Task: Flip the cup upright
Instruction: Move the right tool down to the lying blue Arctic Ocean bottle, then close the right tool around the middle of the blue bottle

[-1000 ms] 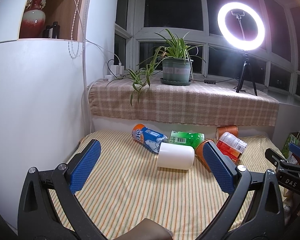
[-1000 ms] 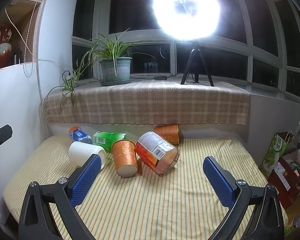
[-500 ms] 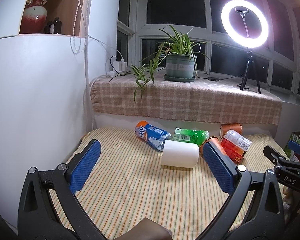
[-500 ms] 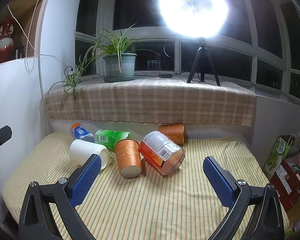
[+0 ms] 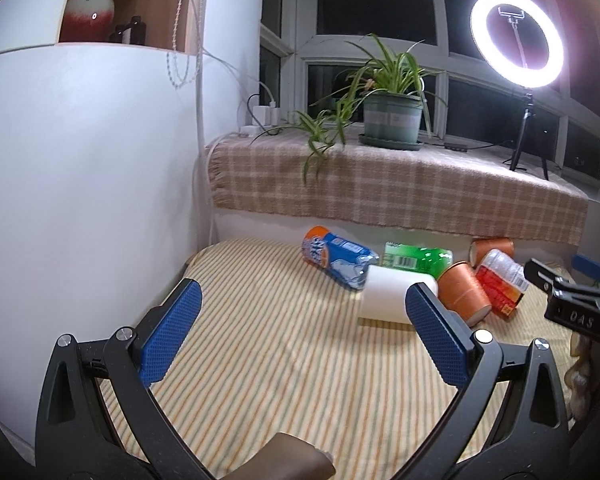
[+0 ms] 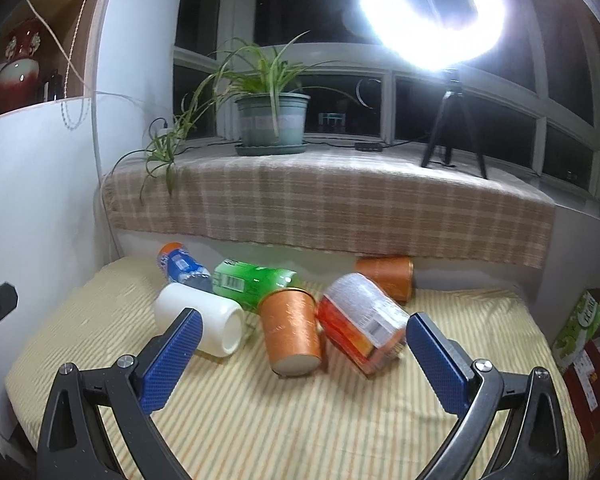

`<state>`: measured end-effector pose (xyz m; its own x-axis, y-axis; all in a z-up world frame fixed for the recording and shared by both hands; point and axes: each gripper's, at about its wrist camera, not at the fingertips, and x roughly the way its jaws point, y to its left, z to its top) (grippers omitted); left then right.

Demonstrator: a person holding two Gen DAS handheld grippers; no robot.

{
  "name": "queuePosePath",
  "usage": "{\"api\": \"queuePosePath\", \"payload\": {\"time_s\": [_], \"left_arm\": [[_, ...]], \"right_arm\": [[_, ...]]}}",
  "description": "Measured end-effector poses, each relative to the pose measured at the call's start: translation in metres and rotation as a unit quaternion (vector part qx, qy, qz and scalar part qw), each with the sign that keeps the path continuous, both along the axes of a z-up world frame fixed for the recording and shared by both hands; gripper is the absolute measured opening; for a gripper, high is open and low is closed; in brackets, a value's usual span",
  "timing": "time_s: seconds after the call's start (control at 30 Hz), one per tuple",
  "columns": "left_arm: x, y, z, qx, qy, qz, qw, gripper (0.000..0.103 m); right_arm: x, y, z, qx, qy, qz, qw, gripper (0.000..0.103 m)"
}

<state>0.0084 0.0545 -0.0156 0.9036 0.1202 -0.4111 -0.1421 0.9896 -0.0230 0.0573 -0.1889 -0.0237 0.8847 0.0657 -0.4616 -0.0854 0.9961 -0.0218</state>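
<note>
A white cup lies on its side on the striped cloth; it also shows in the right wrist view. An orange cup stands upside down just right of it, seen too in the left wrist view. Another orange cup lies on its side at the back. My left gripper is open and empty, short of the white cup. My right gripper is open and empty, in front of the upside-down orange cup.
A blue bottle, a green bottle and a red-labelled container lie among the cups. A white wall stands on the left. A checked ledge holds a plant pot and a ring light.
Both grippers have moved forward and the left one has swung left; the cups and bottles look larger and nearer. Nothing on the cloth has moved. Both grippers stay open.
</note>
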Motion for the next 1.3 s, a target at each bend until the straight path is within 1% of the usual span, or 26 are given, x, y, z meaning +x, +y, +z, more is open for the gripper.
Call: {"api": "queuePosePath", "payload": {"time_s": [0.27, 0.43, 0.53, 0.67, 0.77, 0.9, 0.97, 1.03, 1.13, 1.3], "left_arm": [[0.001, 0.022, -0.014, 0.001, 0.02, 0.022, 0.9996, 0.103], [0.001, 0.037, -0.021, -0.003, 0.032, 0.037, 0.9988, 0.103], [0.0, 0.045, -0.025, -0.004, 0.038, 0.044, 0.9983, 0.103], [-0.002, 0.054, -0.03, -0.005, 0.044, 0.054, 0.9976, 0.103], [-0.002, 0.061, -0.033, -0.008, 0.049, 0.061, 0.9969, 0.103], [-0.003, 0.069, -0.036, -0.012, 0.052, 0.068, 0.9962, 0.103], [-0.004, 0.071, -0.037, -0.013, 0.052, 0.07, 0.9961, 0.103], [-0.004, 0.074, -0.038, -0.014, 0.054, 0.072, 0.9959, 0.103], [-0.004, 0.078, -0.04, -0.017, 0.057, 0.072, 0.9956, 0.103], [-0.005, 0.082, -0.04, -0.019, 0.057, 0.076, 0.9953, 0.103]], "right_arm": [[0.039, 0.034, 0.001, -0.021, 0.014, 0.059, 0.998, 0.103], [0.068, 0.057, -0.001, -0.035, 0.033, 0.101, 0.994, 0.103], [0.087, 0.074, -0.002, -0.048, 0.05, 0.132, 0.989, 0.102], [0.115, 0.1, -0.008, -0.072, 0.083, 0.172, 0.979, 0.1], [0.135, 0.118, -0.014, -0.084, 0.113, 0.202, 0.969, 0.097], [0.164, 0.145, -0.027, -0.109, 0.162, 0.239, 0.951, 0.093], [0.179, 0.158, -0.034, -0.124, 0.183, 0.246, 0.944, 0.09], [0.189, 0.165, -0.038, -0.131, 0.199, 0.252, 0.938, 0.089], [0.205, 0.18, -0.051, -0.146, 0.229, 0.263, 0.926, 0.088], [0.226, 0.196, -0.067, -0.169, 0.257, 0.26, 0.915, 0.086]]}}
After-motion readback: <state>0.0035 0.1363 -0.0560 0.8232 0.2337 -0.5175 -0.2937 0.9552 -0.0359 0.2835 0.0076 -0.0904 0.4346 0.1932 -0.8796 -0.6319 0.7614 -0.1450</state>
